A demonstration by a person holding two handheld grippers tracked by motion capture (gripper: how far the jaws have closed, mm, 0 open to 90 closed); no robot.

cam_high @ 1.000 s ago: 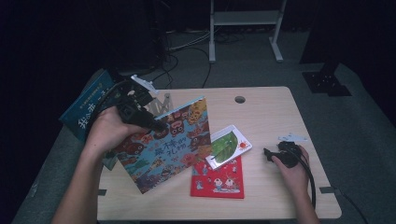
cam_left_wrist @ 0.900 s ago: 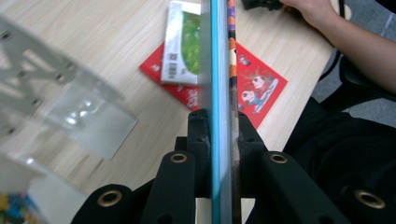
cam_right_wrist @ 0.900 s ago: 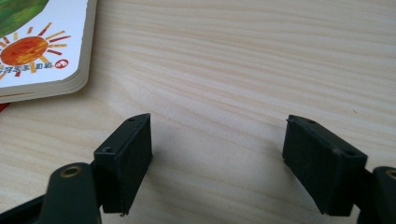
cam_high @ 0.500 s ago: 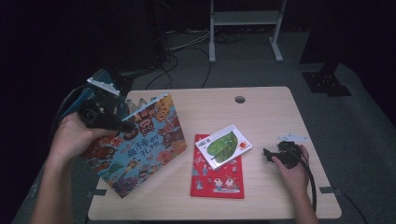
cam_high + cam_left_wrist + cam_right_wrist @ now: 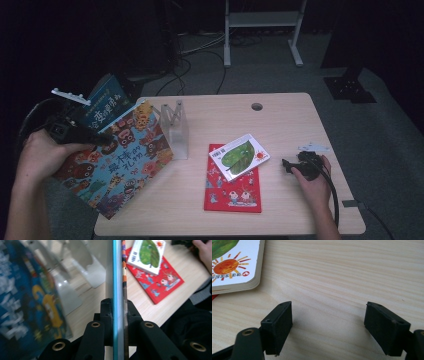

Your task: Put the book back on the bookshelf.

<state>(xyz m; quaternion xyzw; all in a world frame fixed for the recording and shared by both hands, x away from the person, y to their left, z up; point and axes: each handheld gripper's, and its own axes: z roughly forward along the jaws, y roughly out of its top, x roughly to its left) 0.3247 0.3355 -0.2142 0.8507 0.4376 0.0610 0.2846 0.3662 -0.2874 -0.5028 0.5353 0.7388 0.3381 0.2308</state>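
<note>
Left gripper [image 5: 92,137] clamped on edge of large picture book [image 5: 120,160]; jaws seen pinching thin cover edge-on in left gripper view, book [image 5: 118,277] running straight up to 12 o'clock between them. Book held tilted, hanging over table's left edge [image 5: 150,150] at roughly 9 o'clock of tabletop, lower corner off the table.

Key relation: clear rack [image 5: 176,131] just beside book's right edge, at about 3 o'clock from left gripper. Book's long axis on a diagonal, 1 o'clock to 7 o'clock in high view; rack slots look roughly 12-to-6. Judgement: needs rotating upright and aligning before slotting in. A blue book [image 5: 105,102] behind, at 11 o'clock of rack, leaning off table's corner.

Right gripper [image 5: 287,165] released, jaws apart over bare wood, nothing between; parked at 3 o'clock of table. Leaf-cover board book [image 5: 239,156] on red book [image 5: 232,182] at its 9 o'clock, near but apart. Left hand nearer rack by far.
</note>
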